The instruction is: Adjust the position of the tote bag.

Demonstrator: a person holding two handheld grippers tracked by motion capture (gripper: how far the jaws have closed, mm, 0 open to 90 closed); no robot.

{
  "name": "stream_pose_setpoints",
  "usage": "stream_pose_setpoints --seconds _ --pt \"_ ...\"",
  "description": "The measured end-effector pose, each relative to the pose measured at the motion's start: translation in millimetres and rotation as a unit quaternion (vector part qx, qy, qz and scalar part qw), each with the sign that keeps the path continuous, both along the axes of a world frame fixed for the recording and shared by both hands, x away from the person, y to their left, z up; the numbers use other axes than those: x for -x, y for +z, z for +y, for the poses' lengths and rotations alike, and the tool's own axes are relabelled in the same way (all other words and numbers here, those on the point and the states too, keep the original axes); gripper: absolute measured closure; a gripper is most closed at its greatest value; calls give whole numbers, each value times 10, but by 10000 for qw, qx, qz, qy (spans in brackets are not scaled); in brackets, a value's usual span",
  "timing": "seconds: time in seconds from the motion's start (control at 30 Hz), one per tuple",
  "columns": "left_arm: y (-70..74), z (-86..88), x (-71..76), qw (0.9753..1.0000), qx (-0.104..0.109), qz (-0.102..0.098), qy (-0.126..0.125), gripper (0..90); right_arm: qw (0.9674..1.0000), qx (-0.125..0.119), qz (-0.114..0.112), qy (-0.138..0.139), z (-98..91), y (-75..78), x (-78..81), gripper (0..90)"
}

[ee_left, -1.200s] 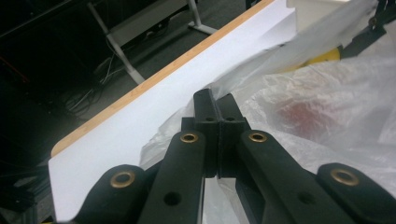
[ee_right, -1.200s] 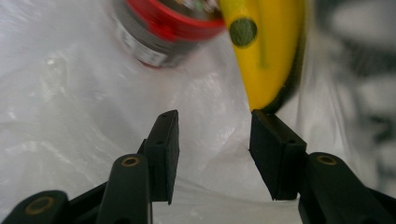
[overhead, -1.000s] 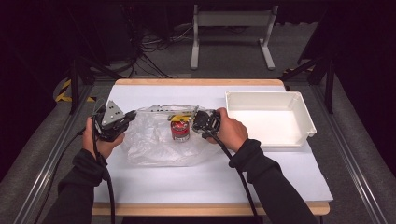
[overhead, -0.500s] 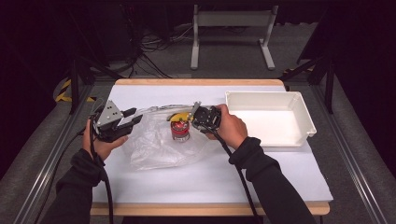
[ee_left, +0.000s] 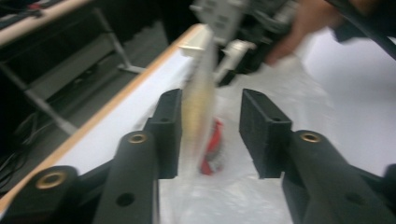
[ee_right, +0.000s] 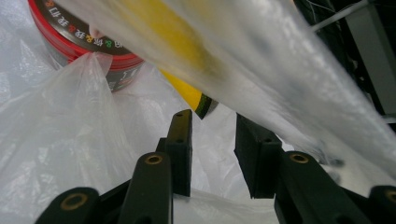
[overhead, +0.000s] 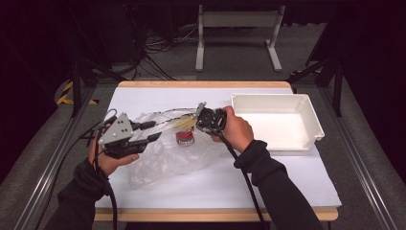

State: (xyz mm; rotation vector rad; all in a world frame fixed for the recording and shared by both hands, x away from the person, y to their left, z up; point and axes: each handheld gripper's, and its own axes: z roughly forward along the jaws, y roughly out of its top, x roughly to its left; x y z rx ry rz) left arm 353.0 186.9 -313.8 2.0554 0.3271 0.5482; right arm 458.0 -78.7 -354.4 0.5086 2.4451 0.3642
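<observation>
High view, table: a white-topped table (overhead: pixel 287 187) with a wooden edge carried a crumpled clear plastic bag (overhead: pixel 163 158) near its middle.
High view, bag contents: a small round red-lidded can (overhead: pixel 185 137) stood inside the bag, with a long yellow packet (overhead: pixel 184 123) slanting above it.
High view, left gripper: the left gripper (overhead: pixel 149 132) hovered at the bag's left edge, jaws pointing toward the can; the pads looked spread.
High view, right gripper: the right gripper (overhead: pixel 200 117) sat at the bag's upper right, beside the yellow packet; jaw state could not be told from here.
High view, surroundings: a white rectangular plastic tray (overhead: pixel 306 103) lay right of the right hand, apart from the bag; a grey metal stand (overhead: pixel 237 33) stood on the floor beyond the table.
Left gripper view, jaws: spread, having just been closing; the stretched bag film and yellow packet (ee_left: pixel 198 98) ran between them, close to the left pad; contact unclear through blur.
Left gripper view, obstruction: the can (ee_left: pixel 212 149) lay beyond the pads, behind film; the other gripper (ee_left: pixel 233 28) was farther off.
Right gripper view, jaws: apart and just closing; bag film (ee_right: pixel 60 154) lay around them, not clearly pinched.
Right gripper view, obstruction: the taut film and packet (ee_right: pixel 187 51) crossed overhead; the can (ee_right: pixel 88 42) sat upper left.
</observation>
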Motion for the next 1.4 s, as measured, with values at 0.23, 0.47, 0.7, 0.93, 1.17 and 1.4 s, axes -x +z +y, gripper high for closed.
stream_pose_setpoints --seconds 0.23,0.47,0.7,0.93,1.17,1.4 --pt "-369 -285 -15 9896 -1143 766 -416 779 10000 -17 22 -60 -10 -2 -2 672" --pt "-670 -268 -324 9701 -2084 1025 700 734 10000 -54 56 -38 -9 2 9 654" --pt "-777 -196 -553 9505 -2617 926 1394 707 9996 -76 231 107 -6 -17 22 785" --pt "-717 -136 -642 9621 -2118 949 1430 842 9972 -286 494 479 40 -27 93 880" --pt "-675 -182 -615 9694 -1946 1095 1020 900 9912 60 960 908 140 -129 132 789" --pt "-613 -284 -526 9736 -1799 1384 251 855 9913 317 1035 752 169 -229 68 648"
